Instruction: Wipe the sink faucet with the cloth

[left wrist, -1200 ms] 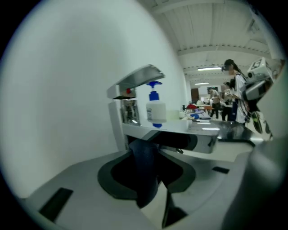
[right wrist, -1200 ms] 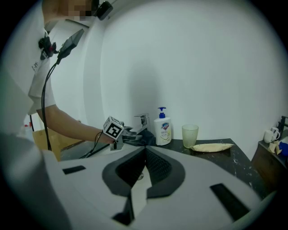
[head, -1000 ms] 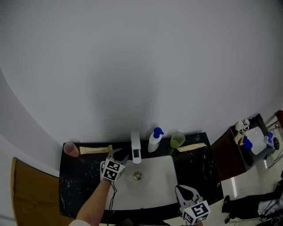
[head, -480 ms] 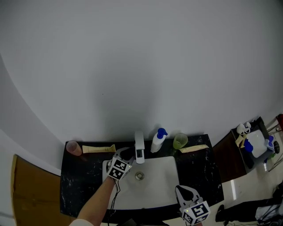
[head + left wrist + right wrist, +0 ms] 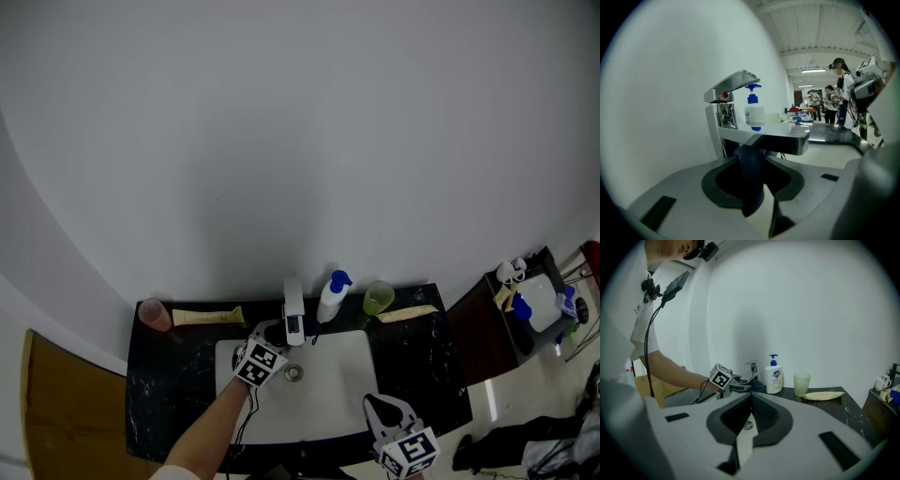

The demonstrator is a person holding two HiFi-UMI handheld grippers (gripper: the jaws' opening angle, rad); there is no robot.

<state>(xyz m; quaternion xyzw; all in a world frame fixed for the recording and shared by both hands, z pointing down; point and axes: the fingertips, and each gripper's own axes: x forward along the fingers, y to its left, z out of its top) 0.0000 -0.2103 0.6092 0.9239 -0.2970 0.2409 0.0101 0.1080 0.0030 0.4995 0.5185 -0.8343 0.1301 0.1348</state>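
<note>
Left tool [image 5: 754, 161] pinches a dark blue cloth [image 5: 751, 187] and holds it up against the underside of the chrome sink faucet [image 5: 764, 137], which stands at the far edge of the white sink basin [image 5: 323, 398]. Right tool [image 5: 750, 398], jaws pressed together on nothing, hangs over the near right rim of the basin, well apart from the faucet. On the black marble table [image 5: 422, 361], a white soap bottle with a blue pump [image 5: 330, 297] and a pale green cup [image 5: 378, 297] stand just right of the faucet.

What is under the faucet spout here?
The dark cloth, held in the left gripper, reaches up to the underside of the faucet spout. Lower down, the sink drain shows in the head view. The cloth hides where it meets the spout.
</note>
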